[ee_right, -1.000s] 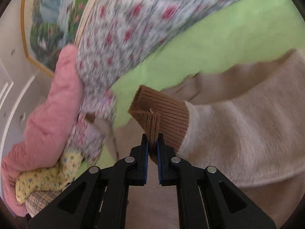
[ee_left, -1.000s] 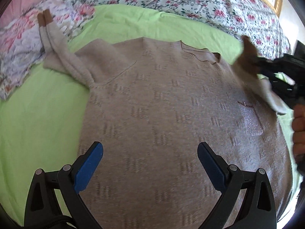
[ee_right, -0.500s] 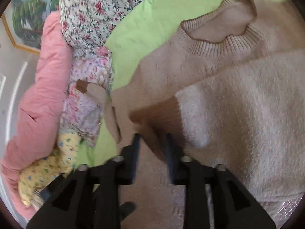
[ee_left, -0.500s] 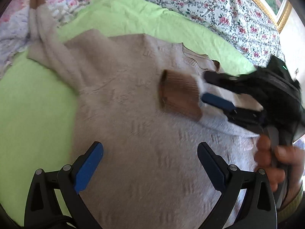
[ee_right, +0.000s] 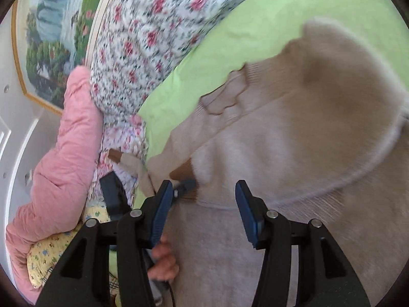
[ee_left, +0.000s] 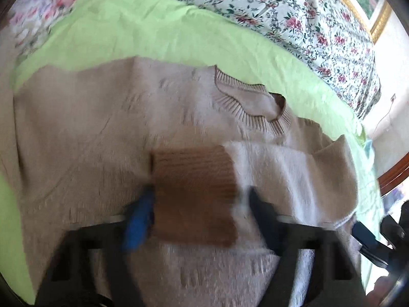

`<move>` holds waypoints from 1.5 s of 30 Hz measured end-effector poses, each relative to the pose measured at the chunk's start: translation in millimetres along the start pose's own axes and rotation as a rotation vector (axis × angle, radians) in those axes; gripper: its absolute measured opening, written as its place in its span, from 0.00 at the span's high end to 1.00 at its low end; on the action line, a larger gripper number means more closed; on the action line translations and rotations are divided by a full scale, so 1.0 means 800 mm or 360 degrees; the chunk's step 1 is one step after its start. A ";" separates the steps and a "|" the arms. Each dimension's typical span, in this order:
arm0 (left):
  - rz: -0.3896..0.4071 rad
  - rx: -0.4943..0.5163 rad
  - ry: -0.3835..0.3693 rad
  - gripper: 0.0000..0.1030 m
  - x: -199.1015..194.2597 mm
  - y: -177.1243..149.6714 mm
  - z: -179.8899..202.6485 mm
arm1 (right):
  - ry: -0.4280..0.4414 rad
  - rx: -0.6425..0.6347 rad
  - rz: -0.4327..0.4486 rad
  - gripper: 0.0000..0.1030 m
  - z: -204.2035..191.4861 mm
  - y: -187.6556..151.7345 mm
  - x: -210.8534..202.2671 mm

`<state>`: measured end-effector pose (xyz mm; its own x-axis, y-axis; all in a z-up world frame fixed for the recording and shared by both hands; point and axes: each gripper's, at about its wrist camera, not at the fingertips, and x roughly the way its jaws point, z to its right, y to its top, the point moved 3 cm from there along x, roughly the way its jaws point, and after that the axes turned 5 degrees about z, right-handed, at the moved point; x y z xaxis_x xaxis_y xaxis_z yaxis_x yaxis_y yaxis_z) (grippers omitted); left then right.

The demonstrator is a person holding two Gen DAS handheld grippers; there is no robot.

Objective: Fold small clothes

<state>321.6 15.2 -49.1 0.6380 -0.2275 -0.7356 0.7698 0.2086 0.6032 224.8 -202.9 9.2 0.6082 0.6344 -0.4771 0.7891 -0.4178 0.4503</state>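
A beige knit sweater [ee_left: 84, 128] lies flat on a green sheet [ee_left: 153, 30]. Its right sleeve [ee_left: 286, 174] is folded across the chest, the brown cuff [ee_left: 194, 194] lying near the middle. My left gripper [ee_left: 196, 204] is blurred, its fingers either side of the brown cuff, jaws still apart. My right gripper [ee_right: 202, 204] is open and empty above the folded sleeve [ee_right: 306, 133]. The left gripper's fingertip [ee_right: 186, 186] shows at the cuff [ee_right: 184, 172] in the right wrist view. The other sleeve [ee_right: 133, 166] lies out to the side.
A floral quilt [ee_left: 281, 12] runs along the far side of the sheet. A pink duvet [ee_right: 58, 168] and a yellow patterned cloth [ee_right: 48, 255] are piled at the sweater's left-sleeve side. A framed picture [ee_right: 51, 25] hangs on the wall.
My right gripper let go of the brown cuff on the sweater's chest, opened and drew back. My left gripper moved forward to the cuff, its jaws narrowing around it.
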 end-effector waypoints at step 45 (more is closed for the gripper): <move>0.0171 -0.0074 0.0009 0.73 -0.094 -0.019 -0.098 | -0.0640 -0.0226 0.0214 0.65 0.102 0.089 -0.038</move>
<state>260.6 103.9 -27.6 0.7168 -0.1960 -0.6691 0.6952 0.2755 0.6640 269.6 -305.4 -5.4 0.7121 0.2654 -0.6500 0.6979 -0.3680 0.6144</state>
